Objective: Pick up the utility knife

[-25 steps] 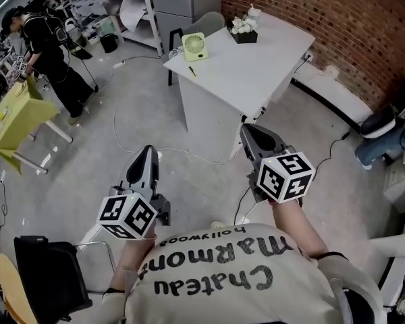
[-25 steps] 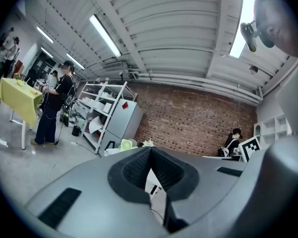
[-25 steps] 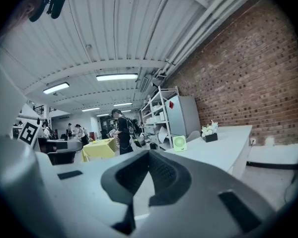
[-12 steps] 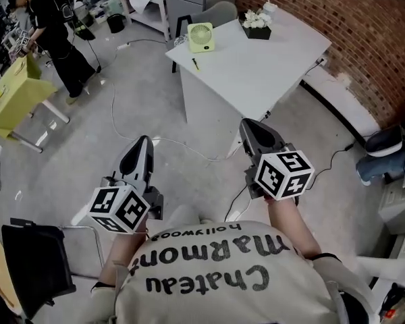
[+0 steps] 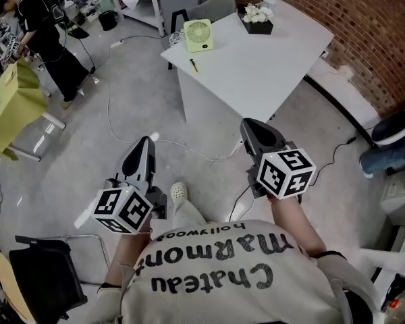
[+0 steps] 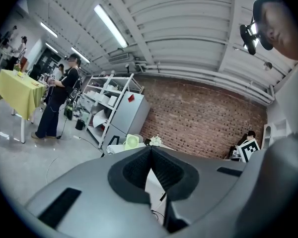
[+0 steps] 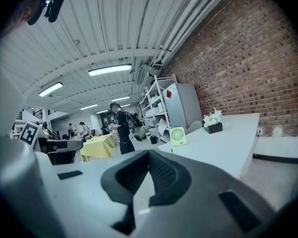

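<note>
The utility knife (image 5: pixel 194 65) is a small dark sliver lying on the white table (image 5: pixel 263 73), near its left edge and just in front of a green fan (image 5: pixel 196 34). Both grippers hang over the floor well short of the table. My left gripper (image 5: pixel 147 141) is shut with nothing in it, its fingertips meeting in the left gripper view (image 6: pixel 150 148). My right gripper (image 5: pixel 249 124) is also shut and empty, pointing toward the table's near corner; its closed tips show in the right gripper view (image 7: pixel 148 153).
A black box of white flowers (image 5: pixel 256 15) stands at the table's far side, with a grey chair (image 5: pixel 212 9) behind. A brick wall (image 5: pixel 364 25) runs along the right. Cables (image 5: pixel 118 123) trail over the floor. A person (image 5: pixel 40 25) stands by a yellow table (image 5: pixel 13 103); a black chair (image 5: pixel 44 282) sits lower left.
The person carrying the grippers has walked toward the white table, which now lies slightly nearer. A shoe has come into sight between the arms. Both grippers stay shut.
</note>
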Available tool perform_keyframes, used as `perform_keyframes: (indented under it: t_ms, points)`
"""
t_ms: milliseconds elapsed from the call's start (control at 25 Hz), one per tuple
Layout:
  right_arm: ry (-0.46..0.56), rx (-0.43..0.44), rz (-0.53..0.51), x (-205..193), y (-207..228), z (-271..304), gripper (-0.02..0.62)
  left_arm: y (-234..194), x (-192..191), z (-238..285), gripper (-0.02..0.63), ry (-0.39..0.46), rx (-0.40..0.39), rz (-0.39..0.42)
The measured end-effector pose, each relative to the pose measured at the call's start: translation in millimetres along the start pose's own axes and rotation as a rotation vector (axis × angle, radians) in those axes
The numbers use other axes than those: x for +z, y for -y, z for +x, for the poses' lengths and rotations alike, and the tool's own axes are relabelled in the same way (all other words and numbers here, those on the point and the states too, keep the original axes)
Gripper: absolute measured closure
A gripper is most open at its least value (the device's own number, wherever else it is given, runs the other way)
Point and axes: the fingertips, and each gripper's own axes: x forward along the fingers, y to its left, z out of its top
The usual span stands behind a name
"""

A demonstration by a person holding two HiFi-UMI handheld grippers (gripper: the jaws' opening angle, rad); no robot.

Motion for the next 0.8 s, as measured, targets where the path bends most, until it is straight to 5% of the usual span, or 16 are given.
perform_keyframes:
  t_ms: [800]
  points:
    - [0.099, -0.102, 0.046, 94, 19, 172, 0.592, -109, 115, 158, 0.606, 0.038, -0.13, 0.057]
